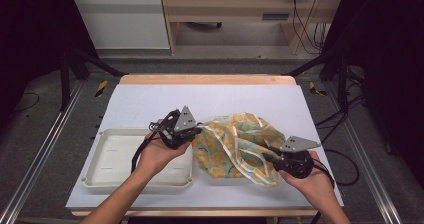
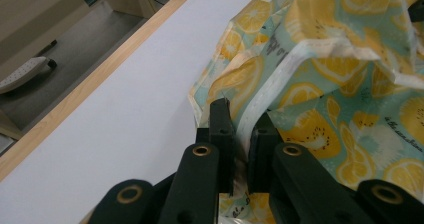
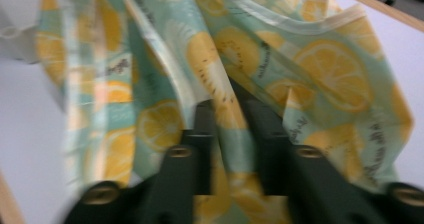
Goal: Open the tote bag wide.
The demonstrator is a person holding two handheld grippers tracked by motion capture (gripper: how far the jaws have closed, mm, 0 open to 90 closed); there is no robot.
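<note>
Two claws are pinching one lemon-print cloth (image 1: 235, 146): left claw (image 1: 196, 130) gripping its near edge, right claw (image 1: 272, 156) likewise; one tray (image 1: 107, 176) is lying beside the left claw.

Bag (image 1: 235, 146): thin lemon-print film, slightly glossy, crinkled, with pale smooth edge bands. Tray (image 1: 112, 176) left of bag: off-white plastic, smooth, dull sheen. Table (image 1: 150, 99) under bag: matt white top, smooth; far edge bare light wood. Left gripper (image 2: 241, 129) and right gripper (image 3: 235, 119), both at bag: matt black plastic jaws with brass-coloured eyelets.
</note>
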